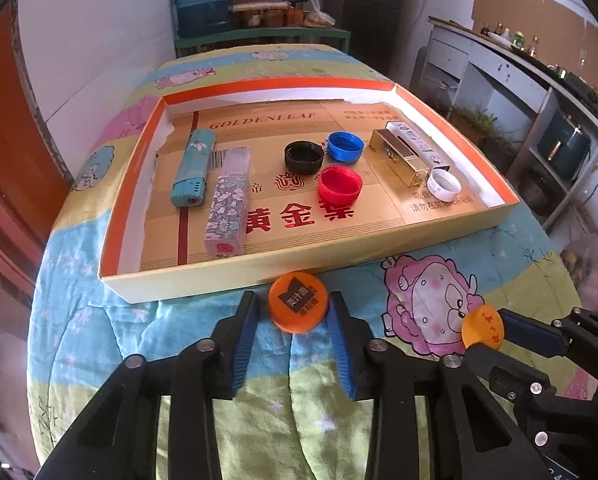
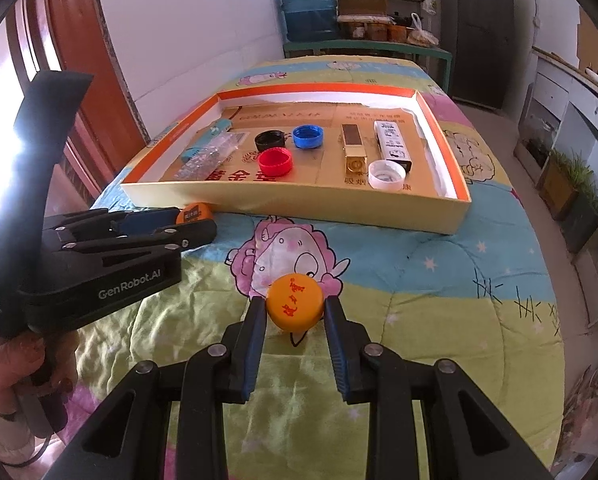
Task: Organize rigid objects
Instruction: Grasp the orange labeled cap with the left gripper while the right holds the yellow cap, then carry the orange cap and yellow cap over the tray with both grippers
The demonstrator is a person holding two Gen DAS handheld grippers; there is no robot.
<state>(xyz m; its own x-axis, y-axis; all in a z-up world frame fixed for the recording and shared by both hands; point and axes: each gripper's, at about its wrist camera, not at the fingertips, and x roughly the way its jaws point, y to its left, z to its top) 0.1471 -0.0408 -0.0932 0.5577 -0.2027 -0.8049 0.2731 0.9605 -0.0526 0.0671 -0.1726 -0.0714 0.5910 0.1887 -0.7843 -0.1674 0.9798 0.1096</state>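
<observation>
**Two orange caps gripped in front of tray**

L gripper (image 1: 293,312) clamped on the dark-labelled orange cap (image 1: 298,301), touching tray (image 1: 299,264) near wall. R gripper (image 2: 295,308) clamped on the yellow-orange cap (image 2: 295,301), nearer, on quilt (image 2: 419,320). Lighters, caps, boxes lie in tray.
</observation>
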